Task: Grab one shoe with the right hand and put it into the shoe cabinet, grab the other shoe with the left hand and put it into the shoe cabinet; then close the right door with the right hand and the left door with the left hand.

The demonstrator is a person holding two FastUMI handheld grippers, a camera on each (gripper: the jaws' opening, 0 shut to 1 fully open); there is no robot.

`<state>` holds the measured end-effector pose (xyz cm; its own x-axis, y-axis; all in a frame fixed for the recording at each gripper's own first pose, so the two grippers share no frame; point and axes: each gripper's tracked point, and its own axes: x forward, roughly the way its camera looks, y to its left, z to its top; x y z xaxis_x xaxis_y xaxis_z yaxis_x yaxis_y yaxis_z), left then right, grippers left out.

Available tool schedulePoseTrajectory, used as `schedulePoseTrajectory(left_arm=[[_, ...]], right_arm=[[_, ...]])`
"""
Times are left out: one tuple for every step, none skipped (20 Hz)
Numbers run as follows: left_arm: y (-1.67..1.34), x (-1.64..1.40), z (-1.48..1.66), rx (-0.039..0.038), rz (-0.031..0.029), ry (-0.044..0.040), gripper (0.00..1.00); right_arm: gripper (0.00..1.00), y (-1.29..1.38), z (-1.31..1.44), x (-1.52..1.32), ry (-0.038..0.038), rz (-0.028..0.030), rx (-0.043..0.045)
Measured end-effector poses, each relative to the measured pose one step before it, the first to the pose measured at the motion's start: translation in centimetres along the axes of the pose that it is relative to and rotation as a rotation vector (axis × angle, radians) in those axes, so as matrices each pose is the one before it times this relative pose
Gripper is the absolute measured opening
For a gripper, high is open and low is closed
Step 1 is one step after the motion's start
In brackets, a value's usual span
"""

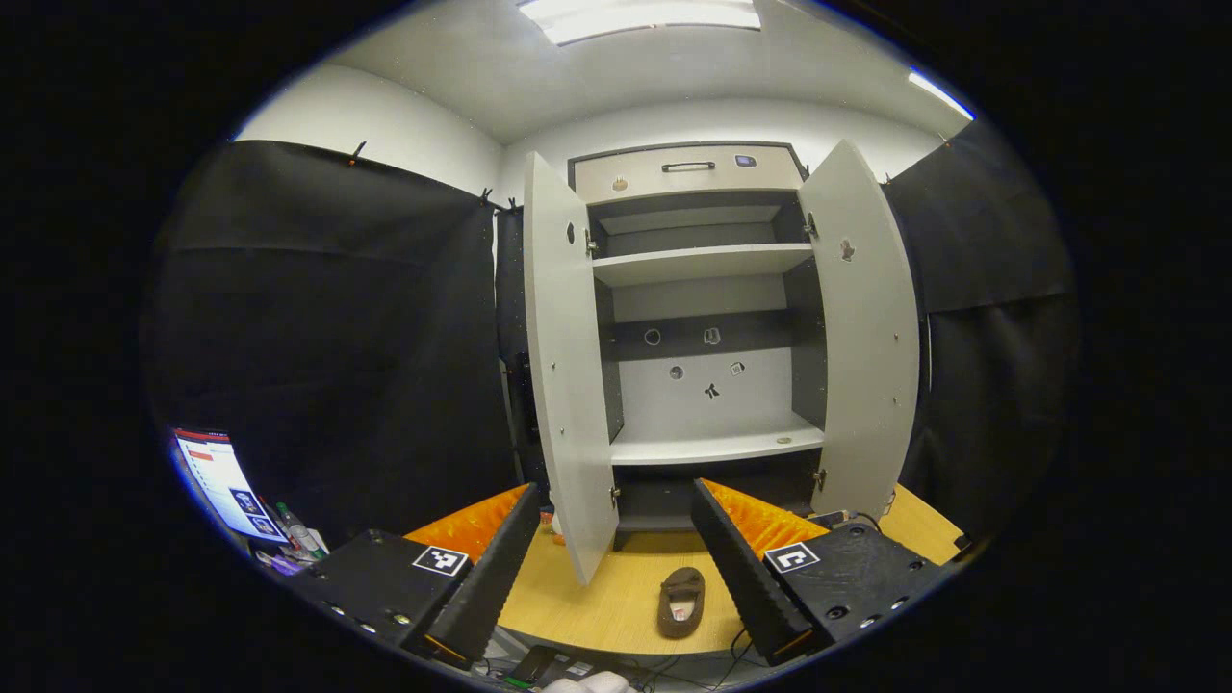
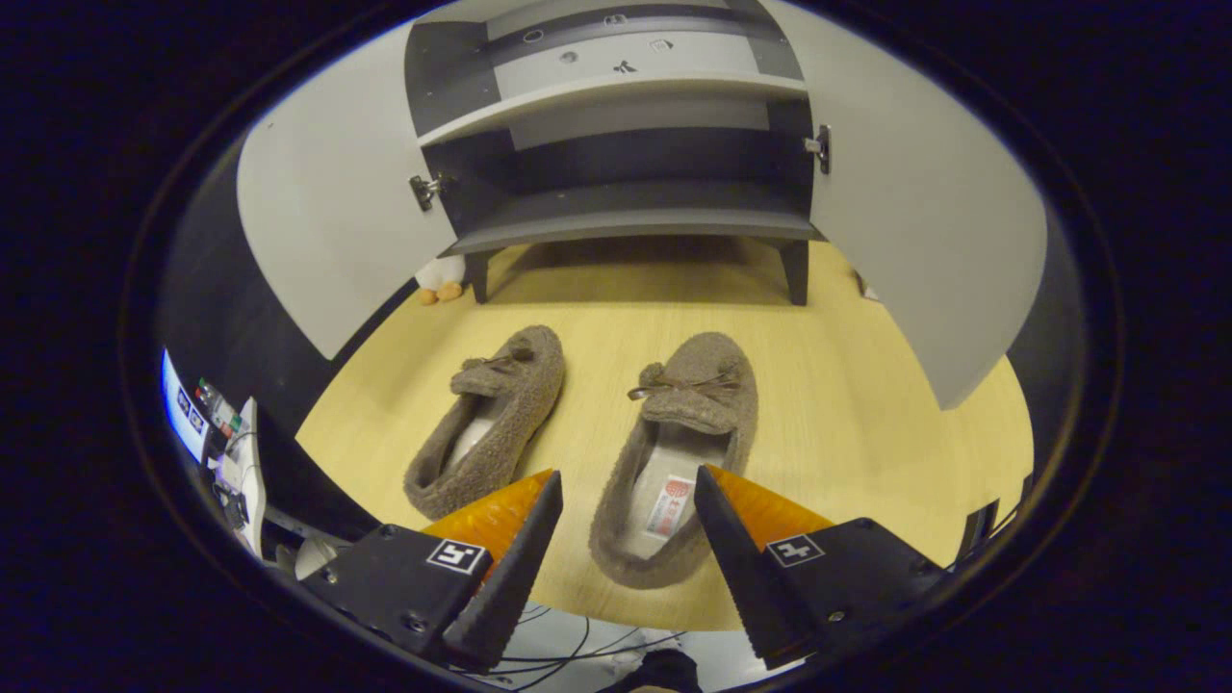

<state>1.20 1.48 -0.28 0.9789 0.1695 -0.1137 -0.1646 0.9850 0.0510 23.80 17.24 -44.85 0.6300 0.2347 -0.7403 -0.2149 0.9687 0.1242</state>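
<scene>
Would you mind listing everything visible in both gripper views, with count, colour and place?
slippers: two, brown and fuzzy with small bows, side by side on the table before the cabinet; the right-hand one lies between the right gripper's fingers.
shoe cabinet: one, white and dark grey, at the back of the table; shelves bare apart from small stickers.
cabinet doors: two, white, both swung open.
drawer: one, pale with a dark handle, at the cabinet's top.
table: one, light wood.
soft toy: one, white and orange, by the cabinet's left leg.
screen: one, lit, low at the left.
left gripper: one, open, raised, facing the cabinet.
right gripper: one, open, astride a slipper.
</scene>
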Motion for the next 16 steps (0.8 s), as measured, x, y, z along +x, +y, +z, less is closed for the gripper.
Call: schedulePoseTrajectory(left_arm=[[-0.005, 0.327, -0.052, 0.00105, 0.00618, 0.00018, 0.96], [-0.055, 0.007, -0.125, 0.00042, 0.00464, 0.00485, 0.96], [0.094, 0.166, -0.088, -0.00166, 0.00854, 0.00581, 0.95], [-0.032, 0.117, -0.064, -0.00328, 0.00608, 0.00658, 0.96], [-0.089, 0.132, -0.074, -0.00387, 0.00616, 0.00709, 0.96], [-0.052, 0.160, -0.211, -0.00129, 0.00553, 0.01246, 0.96], [-0.032, 0.083, -0.190, 0.00257, 0.00706, 0.01501, 0.95], [0.006, 0.044, -0.095, 0.00478, 0.00537, 0.00991, 0.96], [-0.076, 0.142, 0.040, 0.00504, 0.00092, 0.00344, 0.96], [-0.009, 0.235, -0.077, 0.00563, 0.00004, 0.00300, 0.96], [0.011, 0.088, -0.069, 0.00529, 0.00000, 0.00454, 0.96], [-0.053, 0.071, -0.098, 0.00236, -0.00299, 0.00444, 0.96], [-0.076, 0.048, -0.050, 0.00084, -0.00662, 0.00473, 0.96], [-0.108, 0.039, -0.056, 0.00118, -0.00507, 0.00269, 0.96], [0.027, 0.079, -0.008, 0.00132, -0.00435, -0.00161, 0.96], [-0.019, 0.026, 0.017, -0.00108, -0.00358, -0.00442, 0.96]], right_arm=[[0.91, -0.124, 0.304, 1.109, 0.00620, -0.00257, 0.00244], [0.91, -0.148, 0.290, 1.013, 0.00500, 0.00005, 0.00139], [0.91, -0.087, 0.290, 0.998, 0.00872, -0.00125, 0.00246], [0.88, 0.014, 0.325, 1.094, 0.00119, 0.00115, 0.00266], [0.88, -0.124, 0.489, 1.114, -0.00177, -0.00585, 0.00399], [0.86, 0.061, 0.120, 0.881, 0.00997, -0.00074, 0.00533], [0.84, 0.082, 0.092, 0.899, 0.00741, 0.00179, 0.00293], [0.82, -0.053, 0.106, 0.774, 0.00050, -0.00766, 0.00292], [0.82, 0.033, 0.497, 0.480, -0.00952, -0.00056, 0.00059], [0.79, -0.111, 0.519, 0.157, -0.01540, -0.00105, -0.00515], [0.78, -0.291, 0.352, 0.238, -0.01163, -0.00763, -0.00213], [0.71, -0.296, 0.334, 0.522, -0.00729, -0.01272, 0.00385], [0.67, -0.429, 0.256, 0.241, -0.00397, -0.01116, 0.00691], [0.46, -0.381, 0.195, 0.208, -0.00373, -0.01064, 0.00465], [0.25, 0.269, 0.270, 0.224, -0.00649, 0.01201, 0.00982], [0.18, 0.170, -0.120, 0.003, 0.00819, 0.00553, 0.00218]])
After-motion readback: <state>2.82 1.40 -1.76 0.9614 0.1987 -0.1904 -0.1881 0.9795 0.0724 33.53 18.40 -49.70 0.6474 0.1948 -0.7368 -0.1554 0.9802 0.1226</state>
